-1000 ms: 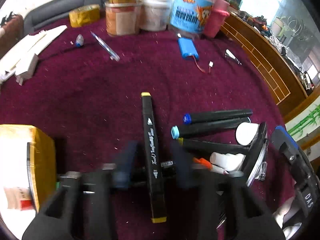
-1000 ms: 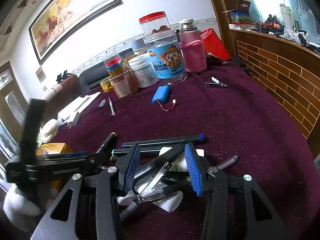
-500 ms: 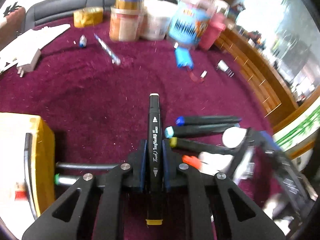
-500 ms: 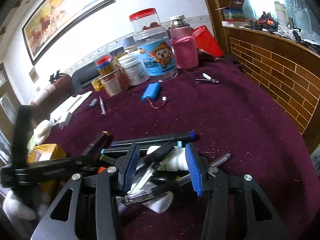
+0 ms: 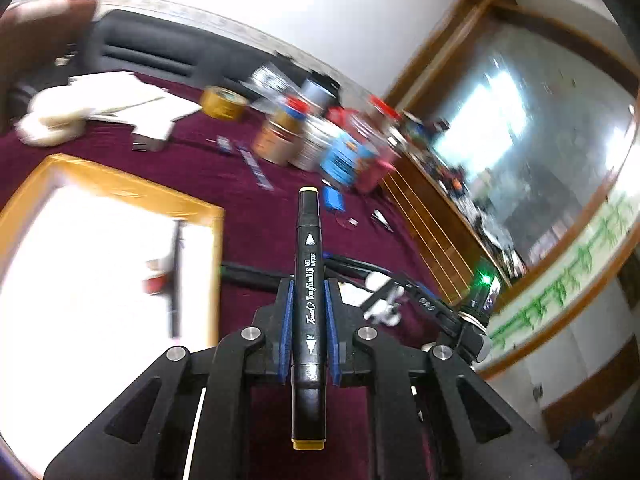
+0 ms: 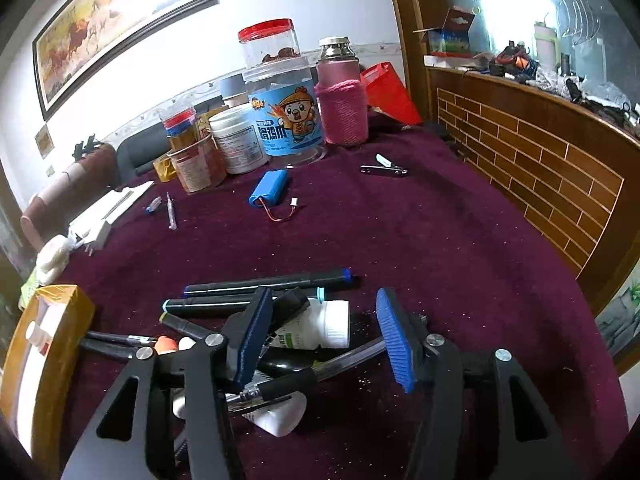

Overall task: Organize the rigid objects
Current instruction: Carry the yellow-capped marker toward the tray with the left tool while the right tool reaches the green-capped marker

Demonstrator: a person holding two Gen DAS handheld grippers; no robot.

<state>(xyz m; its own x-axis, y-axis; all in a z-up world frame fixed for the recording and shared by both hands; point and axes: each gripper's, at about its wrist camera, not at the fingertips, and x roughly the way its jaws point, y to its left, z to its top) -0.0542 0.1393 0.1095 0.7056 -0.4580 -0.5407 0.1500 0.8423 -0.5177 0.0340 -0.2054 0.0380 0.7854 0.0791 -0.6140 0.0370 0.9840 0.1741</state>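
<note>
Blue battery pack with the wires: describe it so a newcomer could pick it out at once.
Start at the big clear jar with the cartoon label at the far side of the maroon tablecloth. Just in front of it lies the blue battery pack, flat on the cloth. It is the only blue block there, with thin red wires ending in a small white plug.

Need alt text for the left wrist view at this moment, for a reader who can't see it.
The left hand-held gripper is shut on a black marker with yellow ends, held lengthwise above a maroon tablecloth. A yellow-rimmed box lies to the left; blurred jars stand behind.
</note>
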